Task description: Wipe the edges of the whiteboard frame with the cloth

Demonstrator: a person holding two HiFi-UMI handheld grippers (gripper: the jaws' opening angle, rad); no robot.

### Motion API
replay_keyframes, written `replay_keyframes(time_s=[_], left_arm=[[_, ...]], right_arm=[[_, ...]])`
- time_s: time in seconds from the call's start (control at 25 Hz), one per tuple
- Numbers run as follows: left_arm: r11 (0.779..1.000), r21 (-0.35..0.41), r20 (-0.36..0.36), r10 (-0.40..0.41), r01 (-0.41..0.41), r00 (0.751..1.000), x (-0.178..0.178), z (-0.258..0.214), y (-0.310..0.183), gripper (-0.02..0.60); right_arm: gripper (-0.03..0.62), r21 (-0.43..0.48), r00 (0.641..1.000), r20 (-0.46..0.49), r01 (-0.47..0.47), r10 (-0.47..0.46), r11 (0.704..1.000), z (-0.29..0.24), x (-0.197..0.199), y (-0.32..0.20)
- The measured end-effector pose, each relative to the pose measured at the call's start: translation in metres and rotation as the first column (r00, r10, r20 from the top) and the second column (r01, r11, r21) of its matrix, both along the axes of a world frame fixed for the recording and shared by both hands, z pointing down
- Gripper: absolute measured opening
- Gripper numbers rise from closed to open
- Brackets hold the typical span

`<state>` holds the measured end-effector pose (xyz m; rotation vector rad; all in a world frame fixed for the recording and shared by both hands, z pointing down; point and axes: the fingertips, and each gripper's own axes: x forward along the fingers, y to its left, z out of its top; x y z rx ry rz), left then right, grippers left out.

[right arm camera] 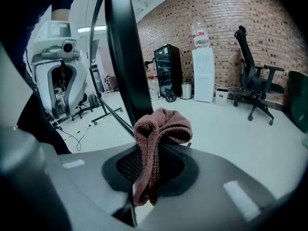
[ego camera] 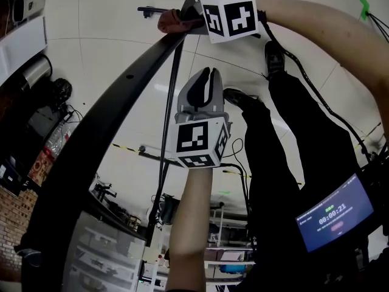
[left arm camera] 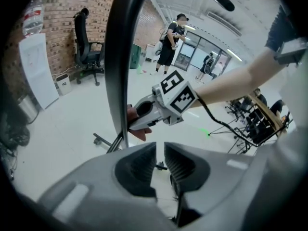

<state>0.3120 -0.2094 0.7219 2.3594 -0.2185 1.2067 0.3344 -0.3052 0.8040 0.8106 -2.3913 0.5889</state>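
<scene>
At the edge of the one black whiteboard frame (ego camera: 103, 108), the right gripper (ego camera: 185, 18) clamps one reddish cloth (ego camera: 169, 22); nearby, the left gripper (ego camera: 205, 75) holds nothing, its two jaws narrowly apart.

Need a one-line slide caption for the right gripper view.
Right gripper clamped on a bunched reddish-brown cloth, right next to the dark whiteboard frame, brick wall behind.

1. Bright, even overhead light; the pale floor (ego camera: 109, 35) shows soft glare.
2. All three views bow strongly at the edges, with blackened corners.
3. The dark whiteboard frame (ego camera: 79, 151) is nearly a silhouette, its surface detail perhaps lost.
4. The nearest foreground is soft.
</scene>
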Motion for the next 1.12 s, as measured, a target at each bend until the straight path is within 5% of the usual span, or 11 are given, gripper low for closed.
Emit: replay_keyframes(time_s=[0.64, 0.88, 1.0, 1.12], left_arm=[[0.997, -0.008, 0.029, -0.08, 0.08, 0.996, -0.014, 0.008, 0.014, 0.051], [0.997, 0.013, 0.034, -0.07, 0.07, 0.997, -0.013, 0.011, 0.017, 0.051], [0.995, 0.033, 0.049, -0.096, 0.094, 0.994, -0.019, 0.012, 0.014, 0.051], [0.99, 0.02, 0.05, -0.14, 0.14, 0.989, -0.026, 0.008, 0.011, 0.051]], right_arm=[[0.058, -0.119, 0.987, -0.155, 0.029, -0.047, 0.993, 0.063, 0.006, 0.018], [0.058, -0.141, 0.991, -0.122, -0.076, 0.059, 0.987, 0.058, 0.009, 0.027], [0.058, -0.215, 0.982, -0.068, -0.185, 0.175, 0.959, 0.051, 0.008, 0.048], [0.058, -0.269, 0.982, -0.066, -0.188, 0.177, 0.944, 0.044, -0.009, 0.078]])
